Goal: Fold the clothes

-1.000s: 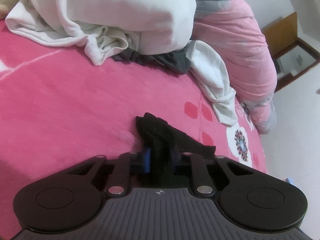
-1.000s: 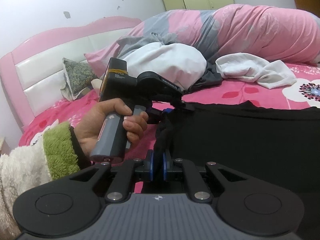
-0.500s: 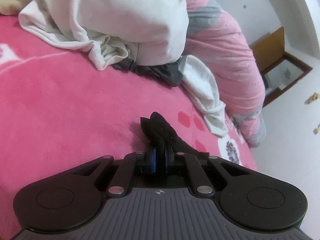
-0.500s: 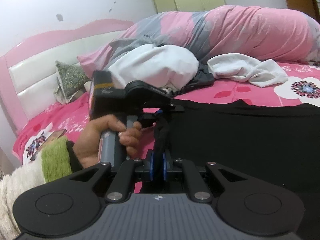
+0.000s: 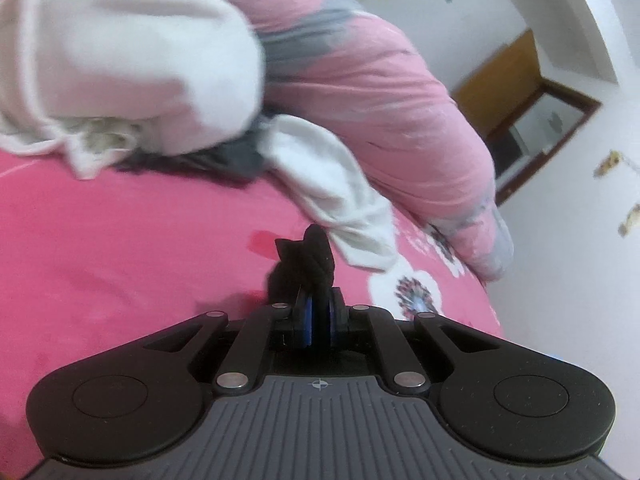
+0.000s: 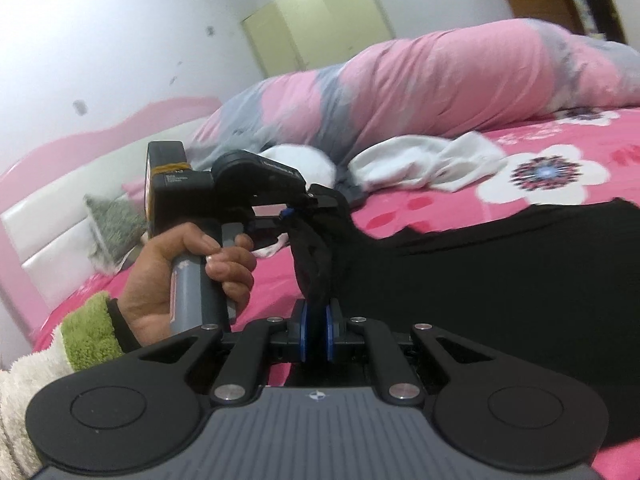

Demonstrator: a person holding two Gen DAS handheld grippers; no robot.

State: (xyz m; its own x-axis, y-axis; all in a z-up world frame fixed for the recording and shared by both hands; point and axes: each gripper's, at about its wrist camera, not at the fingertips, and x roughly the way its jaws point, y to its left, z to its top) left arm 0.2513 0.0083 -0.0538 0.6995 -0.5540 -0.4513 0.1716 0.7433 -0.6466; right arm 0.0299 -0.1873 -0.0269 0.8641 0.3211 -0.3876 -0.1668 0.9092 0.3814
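My left gripper (image 5: 318, 322) is pinched tight on a bunched corner of the black garment (image 5: 306, 264), and the blue pads (image 5: 307, 320) have only a thin strip of cloth between them. From the right wrist view I can see that same left gripper (image 6: 298, 210) side-on, held by a hand (image 6: 188, 276) in a green and cream fleece sleeve (image 6: 86, 330), with the black cloth hanging from its tip. My right gripper (image 6: 316, 330) is likewise clamped on a twisted fold of the black garment (image 6: 500, 280), the fold rising out of the narrow gap between its pads. The two gripped points sit near each other at the left end of the garment, which spreads away to the right, low over the pink floral bedspread (image 6: 440, 208). Farther across the bed lies a crumpled white garment (image 6: 424, 164), and to its left a larger white bundle (image 5: 120, 60) with some dark grey cloth (image 5: 236, 160) under its edge. Behind those runs a rolled pink and grey duvet (image 6: 440, 92) along the far side of the bed. A pink headboard (image 6: 60, 184) stands far left, with a patterned pillow (image 6: 114, 224) against it.
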